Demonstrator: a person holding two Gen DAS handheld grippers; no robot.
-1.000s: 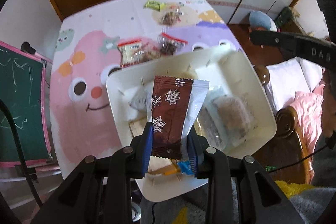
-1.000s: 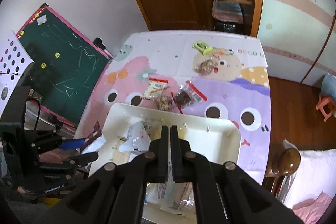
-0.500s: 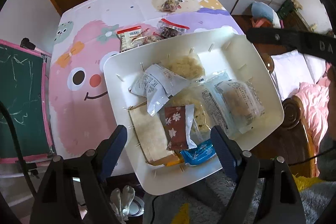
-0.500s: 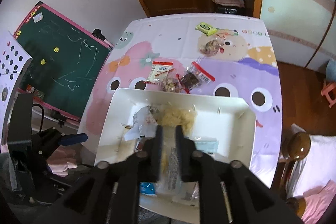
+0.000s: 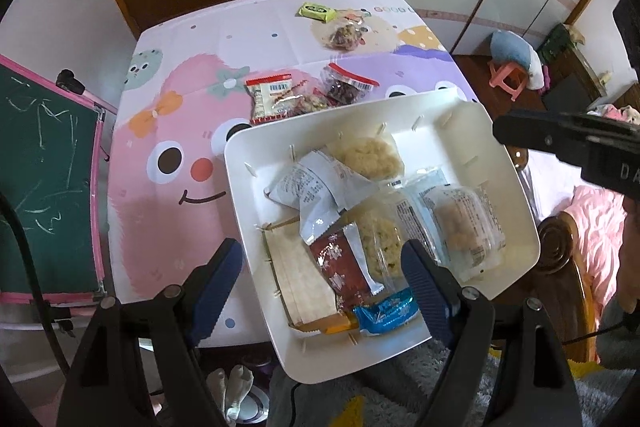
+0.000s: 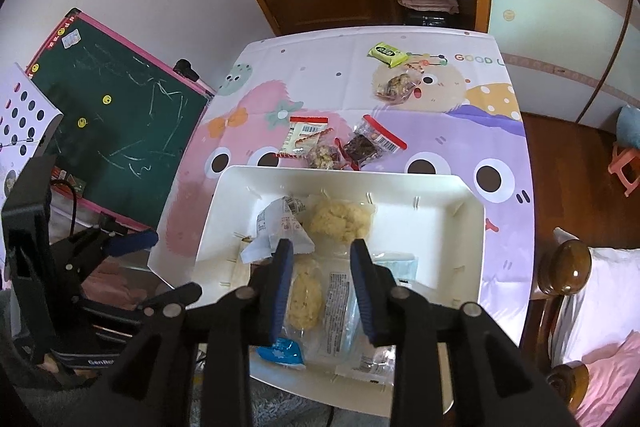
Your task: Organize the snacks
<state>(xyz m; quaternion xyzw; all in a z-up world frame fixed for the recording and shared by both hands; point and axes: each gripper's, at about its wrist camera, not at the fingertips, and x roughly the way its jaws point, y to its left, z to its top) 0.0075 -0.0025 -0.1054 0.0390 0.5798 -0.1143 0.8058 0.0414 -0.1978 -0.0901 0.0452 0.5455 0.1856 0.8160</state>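
A white tray (image 5: 452,131) holds several wrapped snacks. Among them lies a brown snowflake packet (image 5: 340,267), flat near the tray's front. My left gripper (image 5: 320,263) hangs above it, open wide, touching nothing. In the right wrist view my right gripper (image 6: 321,249) hovers over the tray (image 6: 440,211) with its jaws opening. No packet is between the pads; a clear packet of yellow pastry (image 6: 306,297) lies in the tray below them. Each gripper shows at the edge of the other's view.
On the cartoon tablecloth (image 5: 168,115) beyond the tray lie two red-edged packets (image 5: 276,99), a clear bag of nuts (image 5: 344,35) and a green packet (image 5: 316,11). A green chalkboard (image 6: 116,123) leans at the left. A wooden bedpost (image 6: 568,267) stands at the right.
My left gripper let go of the brown snowflake packet, which now lies in the tray, and its jaws spread wide. My right gripper's jaws went from shut to parted.
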